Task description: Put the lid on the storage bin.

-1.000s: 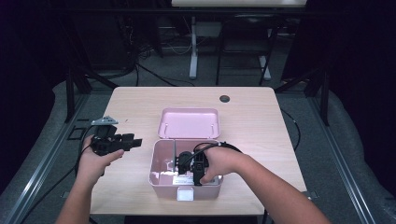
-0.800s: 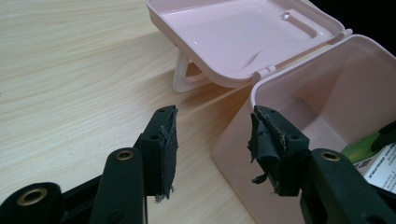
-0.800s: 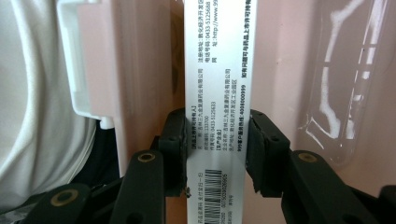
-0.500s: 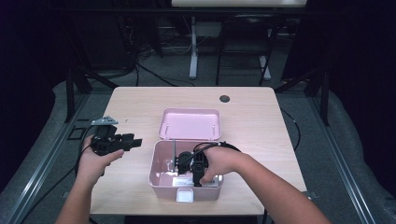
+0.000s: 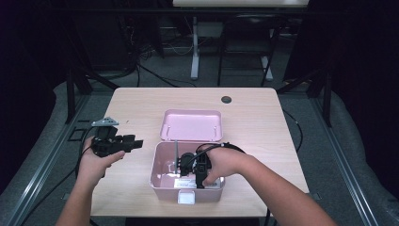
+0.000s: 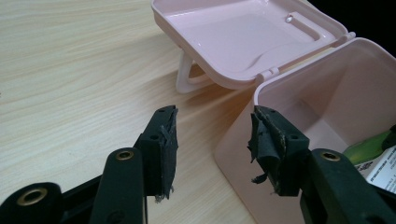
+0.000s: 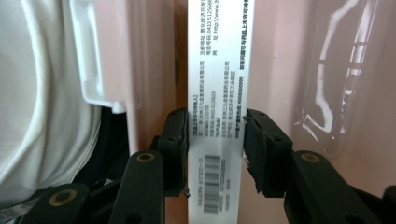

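Right hand-held gripper (image 5: 200, 176) inside open pink storage box (image 5: 162, 181) at near bench (image 5: 263, 113) edge, jaws clamping a white barcoded carton (image 7: 217, 116), left hand-held gripper (image 5: 134, 142) wide, holding nothing, left of box, lid (image 5: 192, 125) lying back.

The left gripper (image 5: 134, 142) was held level, its jaws apart with nothing between them. The right gripper (image 5: 201, 181) pointed downward, jaws clamped, forearm reaching inward.

Pink box (image 5: 162, 176), pink lid (image 5: 192, 125); white packet (image 7: 217, 93) printed with black text, barcode; counter (image 5: 141, 101) pale wood-grained.
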`<state>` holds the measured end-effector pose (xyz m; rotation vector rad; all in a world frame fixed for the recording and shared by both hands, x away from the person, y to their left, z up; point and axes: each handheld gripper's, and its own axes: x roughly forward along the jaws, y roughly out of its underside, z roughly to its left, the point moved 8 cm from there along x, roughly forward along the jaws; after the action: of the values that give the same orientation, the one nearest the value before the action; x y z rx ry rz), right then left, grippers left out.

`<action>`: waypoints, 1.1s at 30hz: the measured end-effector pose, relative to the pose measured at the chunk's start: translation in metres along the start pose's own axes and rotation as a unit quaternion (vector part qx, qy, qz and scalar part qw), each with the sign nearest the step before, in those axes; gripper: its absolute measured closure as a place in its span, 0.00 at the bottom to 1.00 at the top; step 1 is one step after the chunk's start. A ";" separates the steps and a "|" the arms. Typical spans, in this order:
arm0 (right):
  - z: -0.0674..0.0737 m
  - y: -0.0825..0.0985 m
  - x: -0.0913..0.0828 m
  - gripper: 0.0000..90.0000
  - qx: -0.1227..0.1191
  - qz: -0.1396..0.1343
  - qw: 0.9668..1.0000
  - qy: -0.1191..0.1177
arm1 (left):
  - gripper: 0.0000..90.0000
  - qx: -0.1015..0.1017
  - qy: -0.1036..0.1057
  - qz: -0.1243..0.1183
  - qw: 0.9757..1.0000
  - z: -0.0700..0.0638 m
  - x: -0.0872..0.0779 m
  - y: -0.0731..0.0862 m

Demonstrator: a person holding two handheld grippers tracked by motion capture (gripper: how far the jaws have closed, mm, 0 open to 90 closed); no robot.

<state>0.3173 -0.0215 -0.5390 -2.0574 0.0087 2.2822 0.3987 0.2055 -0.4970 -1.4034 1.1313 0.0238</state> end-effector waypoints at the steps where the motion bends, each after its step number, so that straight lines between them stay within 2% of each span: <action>1: 0.001 0.000 -0.002 0.68 0.002 -0.002 1.000 0.000 | 0.56 -0.001 0.000 0.000 1.000 0.000 0.000 0.000; 4: 0.001 0.000 -0.011 0.69 0.009 -0.016 1.000 -0.007 | 0.56 -0.001 0.000 0.000 1.000 0.000 0.000 0.000; 13: 0.001 0.004 -0.042 0.70 0.016 -0.039 0.999 0.013 | 0.57 0.003 0.001 0.001 1.000 -0.002 0.000 0.000; 19: -0.003 0.009 -0.049 0.70 0.026 -0.043 0.999 0.021 | 0.57 0.006 0.003 0.003 1.000 -0.005 0.002 0.000; 25: -0.009 0.014 -0.053 0.69 0.043 -0.054 0.997 0.027 | 0.57 0.011 0.007 0.000 1.000 -0.010 0.004 -0.001; 33: -0.018 0.025 -0.060 0.68 0.068 -0.060 0.995 0.036 | 0.60 0.023 0.019 0.008 1.000 -0.019 0.007 -0.001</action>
<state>0.3398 -0.0504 -0.4825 -2.0140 0.0414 2.0769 0.3911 0.1867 -0.4965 -1.3594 1.1690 -0.0168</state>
